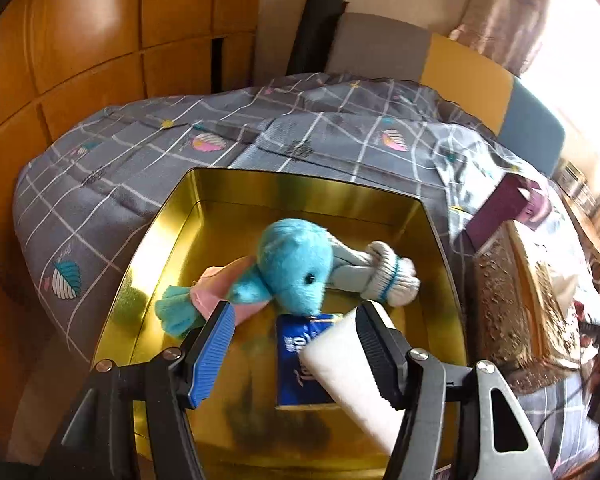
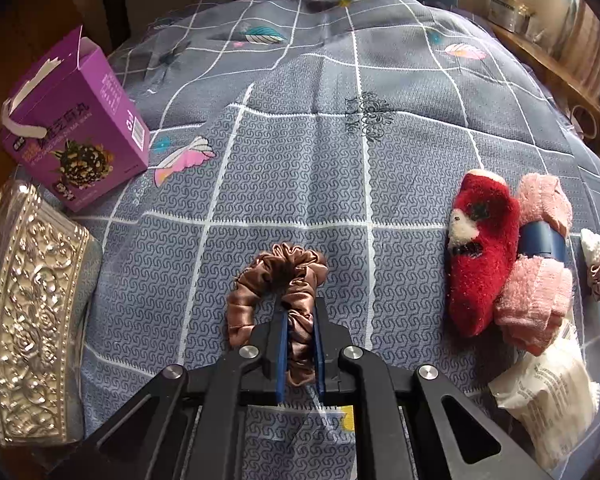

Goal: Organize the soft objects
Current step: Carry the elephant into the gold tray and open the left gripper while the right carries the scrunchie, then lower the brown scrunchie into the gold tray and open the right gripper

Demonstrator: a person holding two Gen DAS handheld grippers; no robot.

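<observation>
Grey bedding with a white grid and leaf prints (image 2: 340, 152) covers the bed under both of my grippers, with wood panelling (image 1: 80, 40) beyond it on the left-wrist view.

Ahead of my left gripper (image 1: 296, 320) sits a shiny gold rectangular tin (image 1: 172, 232). Its fingers stand spread apart and clamp nothing. A white soft packet (image 1: 348, 364) lies against the inner face of the right finger, leaning into the tin; I cannot tell whether it hangs free or rests on the floor of the tin. Just beyond the fingertips lie a fluffy turquoise plush toy (image 1: 296, 260), a pink and teal sock (image 1: 204, 300) at the left finger's tip, a pale rolled sock with a blue stripe (image 1: 384, 276) past the right finger, and a blue tissue pack (image 1: 296, 364) between the fingers.

My right gripper (image 2: 300, 312) is clenched on a brown satin scrunchie (image 2: 276, 276), whose loop spills forward and left of the fingertips onto the bedding. Well to the right of the fingers lie a red fuzzy sock (image 2: 484, 256), a pink fluffy bundle with a blue band (image 2: 540, 280) and a white wrapped packet (image 2: 548, 392). Left of them stand a purple carton (image 2: 84, 128) and an embossed silver lid (image 2: 32, 312).
</observation>
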